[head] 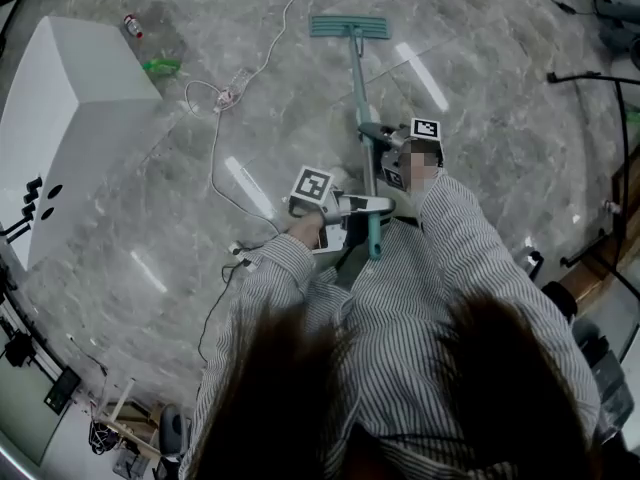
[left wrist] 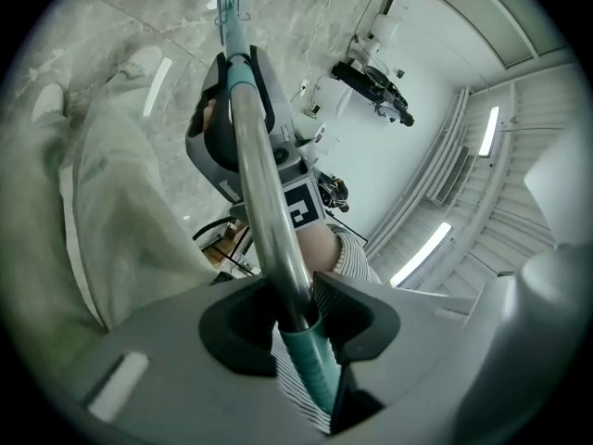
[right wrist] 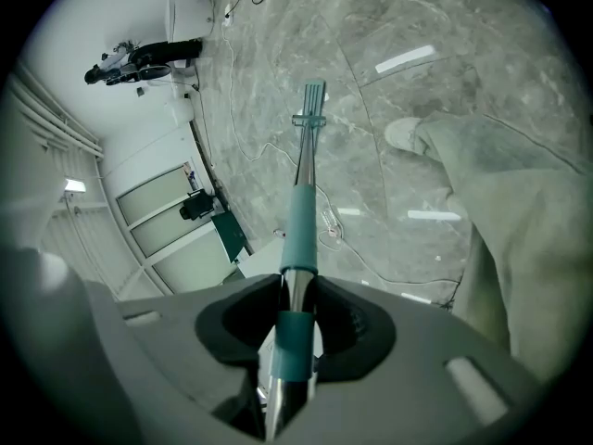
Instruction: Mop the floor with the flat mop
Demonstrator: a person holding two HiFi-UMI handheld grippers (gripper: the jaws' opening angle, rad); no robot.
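The flat mop has a teal head [head: 349, 27] lying flat on the grey marble floor, and its pole [head: 359, 98] runs back toward me. My right gripper [head: 370, 134] is shut on the pole at mid-length. My left gripper [head: 372, 208] is shut on it lower down, near the teal end grip. In the right gripper view the pole [right wrist: 301, 211] passes between the shut jaws of the right gripper [right wrist: 295, 315] and points to the mop head [right wrist: 313, 95]. In the left gripper view the metal pole [left wrist: 259, 184] sits clamped in the left gripper [left wrist: 296, 318], with the right gripper [left wrist: 232, 128] further along it.
A large white box [head: 70, 118] stands at the left. A white cable [head: 215, 148] trails across the floor near a green item [head: 160, 66] and a small bottle [head: 131, 26]. Black stands and cables [head: 600, 78] line the right side. My shoe [right wrist: 403, 134] is beside the pole.
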